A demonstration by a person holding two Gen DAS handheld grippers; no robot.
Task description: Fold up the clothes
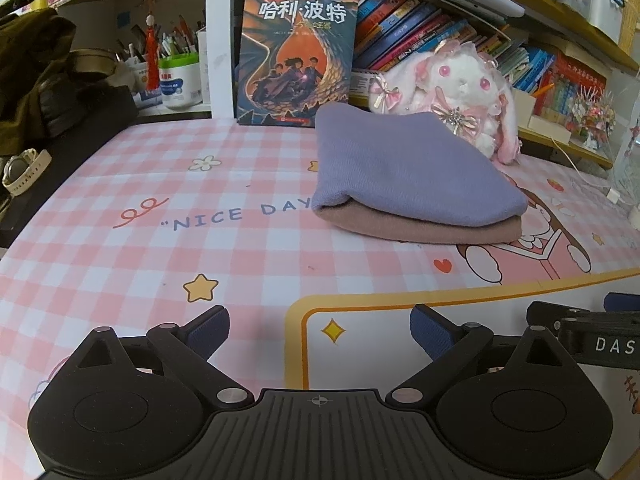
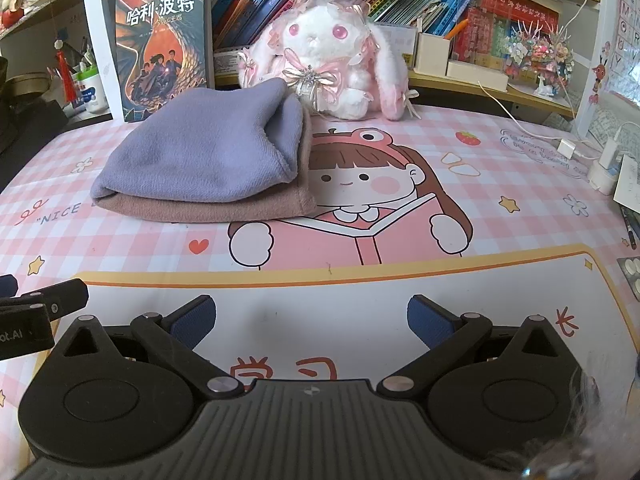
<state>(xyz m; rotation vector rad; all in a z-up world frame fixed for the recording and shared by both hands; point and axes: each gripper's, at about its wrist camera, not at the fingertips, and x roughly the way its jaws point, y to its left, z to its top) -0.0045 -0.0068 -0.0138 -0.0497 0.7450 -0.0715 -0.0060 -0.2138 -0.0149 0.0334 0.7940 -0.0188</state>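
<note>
A folded lavender cloth [image 1: 404, 168] lies on top of a folded dusty-pink cloth [image 1: 400, 228] on the pink checked desk mat [image 1: 160, 248], at the far middle of the desk. The stack also shows in the right wrist view, lavender cloth [image 2: 208, 156] over pink cloth [image 2: 208, 210], to the far left. My left gripper [image 1: 320, 330] is open and empty, low over the mat, well short of the stack. My right gripper [image 2: 310, 320] is open and empty, near the front edge, to the right of the left one.
A white and pink plush rabbit [image 2: 332, 52] sits just behind the stack. A Harry Potter book [image 1: 296, 52] stands against the shelf. Bookshelves run along the back. Chargers and cables [image 2: 600, 160] lie at the right. A watch [image 1: 24, 170] and dark bag sit at the left.
</note>
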